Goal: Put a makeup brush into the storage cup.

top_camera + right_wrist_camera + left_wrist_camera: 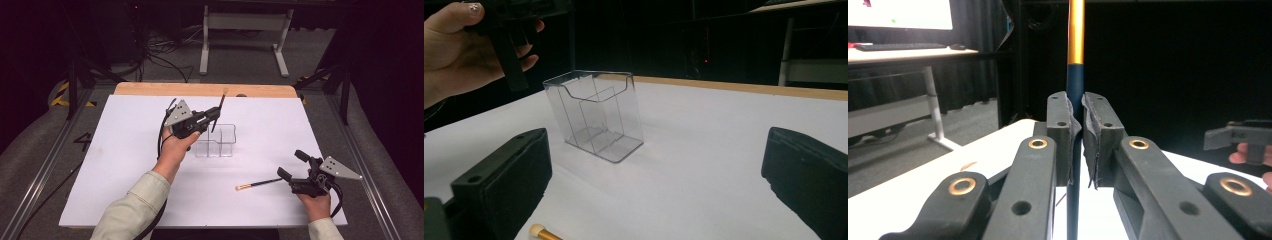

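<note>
Two brushes: one (218, 111) is clamped upright in the left gripper (212, 115), poised over the clear holder (216, 141); judged step, insertion. Next: lower it straight into a compartment. The other (257, 184) lies on the table (125, 165), between the spread jaws of the right gripper (290, 165).

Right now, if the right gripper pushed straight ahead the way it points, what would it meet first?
Probably the clear divided holder, ahead and a little left between the right gripper's open jaws. The brush on the table lies below that line; depth is uncertain.
</note>
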The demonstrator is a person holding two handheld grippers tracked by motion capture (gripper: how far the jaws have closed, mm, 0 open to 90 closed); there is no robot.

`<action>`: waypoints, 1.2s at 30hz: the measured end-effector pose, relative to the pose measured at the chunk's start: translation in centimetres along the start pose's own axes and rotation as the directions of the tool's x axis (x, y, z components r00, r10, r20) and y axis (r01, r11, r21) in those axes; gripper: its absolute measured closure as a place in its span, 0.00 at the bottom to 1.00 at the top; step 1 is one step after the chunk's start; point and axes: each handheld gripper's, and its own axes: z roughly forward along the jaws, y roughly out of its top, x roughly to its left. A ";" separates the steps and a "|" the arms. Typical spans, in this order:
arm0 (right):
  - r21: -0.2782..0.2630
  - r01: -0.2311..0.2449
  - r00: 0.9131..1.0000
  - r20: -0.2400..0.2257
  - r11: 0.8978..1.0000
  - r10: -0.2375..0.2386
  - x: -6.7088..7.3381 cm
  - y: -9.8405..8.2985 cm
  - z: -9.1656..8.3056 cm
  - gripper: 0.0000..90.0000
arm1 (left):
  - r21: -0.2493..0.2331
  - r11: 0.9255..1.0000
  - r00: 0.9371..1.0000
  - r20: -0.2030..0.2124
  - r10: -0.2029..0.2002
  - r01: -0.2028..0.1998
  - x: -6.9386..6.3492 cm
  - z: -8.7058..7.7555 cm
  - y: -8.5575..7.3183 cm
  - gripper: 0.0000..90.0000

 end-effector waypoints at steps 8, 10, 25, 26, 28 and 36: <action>0.000 0.002 1.000 -0.003 1.000 -0.002 0.0 0.0 0.0 0.01 | -0.002 1.000 1.000 0.009 -0.015 0.015 0.1 0.4 -1.4 0.92; 0.000 0.002 1.000 -0.003 1.000 -0.002 0.0 0.0 0.0 0.01 | -0.001 1.000 1.000 0.007 -0.009 0.009 0.1 0.5 -1.6 0.92; 0.002 -0.002 1.000 -0.006 1.000 0.002 0.0 0.0 0.1 0.01 | 0.039 0.999 1.000 0.010 -0.014 0.013 0.1 0.4 -2.9 0.92; 0.002 -0.002 1.000 -0.005 1.000 0.002 0.0 0.0 0.1 0.01 | 0.045 0.999 1.000 0.015 -0.015 0.014 0.1 0.4 -3.0 0.92; 0.002 -0.001 1.000 -0.006 1.000 0.001 0.0 -0.1 0.1 0.01 | 0.049 0.999 1.000 0.020 -0.013 0.012 0.0 0.4 -3.1 0.92; 0.002 -0.004 1.000 -0.007 1.000 0.004 0.0 -0.1 0.0 0.01 | 0.071 0.997 1.000 0.023 -0.019 0.018 0.1 0.2 -3.7 0.92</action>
